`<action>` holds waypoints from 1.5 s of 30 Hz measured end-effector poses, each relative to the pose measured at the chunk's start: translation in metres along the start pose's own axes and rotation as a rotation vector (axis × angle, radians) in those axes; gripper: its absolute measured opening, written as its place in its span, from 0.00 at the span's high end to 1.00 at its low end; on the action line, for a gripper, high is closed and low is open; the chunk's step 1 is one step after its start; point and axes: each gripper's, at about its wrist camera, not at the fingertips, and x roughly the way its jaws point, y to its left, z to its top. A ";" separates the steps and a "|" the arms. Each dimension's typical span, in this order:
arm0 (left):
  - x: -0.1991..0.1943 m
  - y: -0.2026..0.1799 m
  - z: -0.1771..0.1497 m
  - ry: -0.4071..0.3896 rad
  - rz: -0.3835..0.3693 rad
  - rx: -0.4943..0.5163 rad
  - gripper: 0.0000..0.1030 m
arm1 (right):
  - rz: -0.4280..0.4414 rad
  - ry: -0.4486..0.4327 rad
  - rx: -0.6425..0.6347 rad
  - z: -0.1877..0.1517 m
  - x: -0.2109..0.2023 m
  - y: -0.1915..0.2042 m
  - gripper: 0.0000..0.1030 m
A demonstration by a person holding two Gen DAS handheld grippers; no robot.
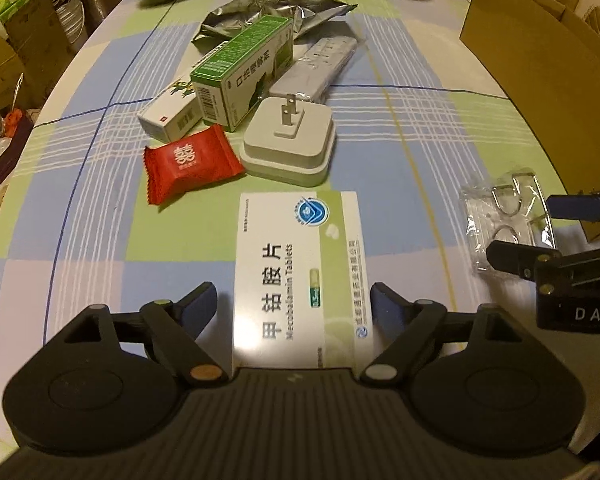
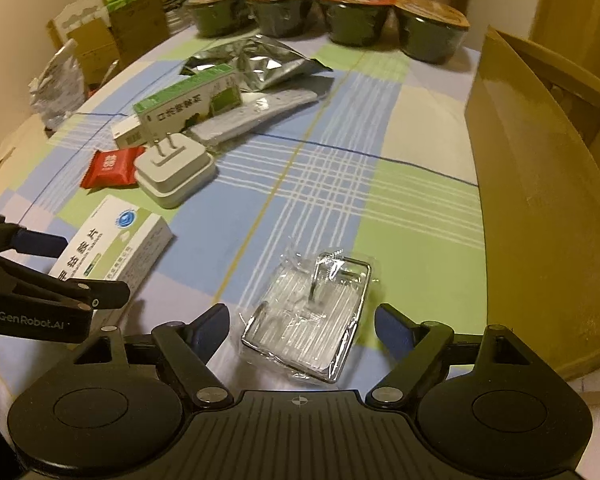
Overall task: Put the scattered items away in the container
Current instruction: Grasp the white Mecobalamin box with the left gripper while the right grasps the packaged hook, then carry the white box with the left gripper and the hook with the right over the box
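The white-and-green tablet box (image 1: 300, 276) lies flat on the checked surface (image 1: 400, 132) between the wide-open left gripper (image 1: 294, 300). The right gripper (image 2: 302, 320), equally spread, straddles a plastic-wrapped metal hook (image 2: 312, 316). The cardboard box (image 2: 540, 208) stands right (interior unseen).

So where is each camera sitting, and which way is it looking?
Left wrist view: sits on the left gripper, low over the table, facing forward across the white pill box lying between its open fingers; the right gripper pokes in at the right edge.
Right wrist view: sits on the right gripper, facing forward across the clear packet toward the bowls; the left gripper shows at the left edge.
Both see: the pill box, clear packet, plug, red candy and cardboard box.
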 end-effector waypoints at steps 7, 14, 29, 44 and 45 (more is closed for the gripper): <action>0.010 -0.001 0.004 0.008 0.005 0.018 0.22 | 0.007 0.027 0.090 0.004 0.010 -0.006 0.28; 0.008 0.002 0.000 0.007 -0.020 0.022 0.35 | 0.005 0.022 0.062 0.000 0.005 -0.005 0.38; -0.055 -0.006 -0.007 -0.073 -0.069 0.007 0.35 | 0.008 -0.070 0.061 -0.003 -0.060 0.000 0.38; -0.128 -0.045 -0.006 -0.183 -0.094 0.080 0.35 | -0.044 -0.230 0.073 -0.007 -0.149 -0.013 0.38; -0.132 -0.049 -0.005 -0.188 -0.097 0.087 0.35 | -0.053 -0.242 0.076 -0.008 -0.155 -0.016 0.38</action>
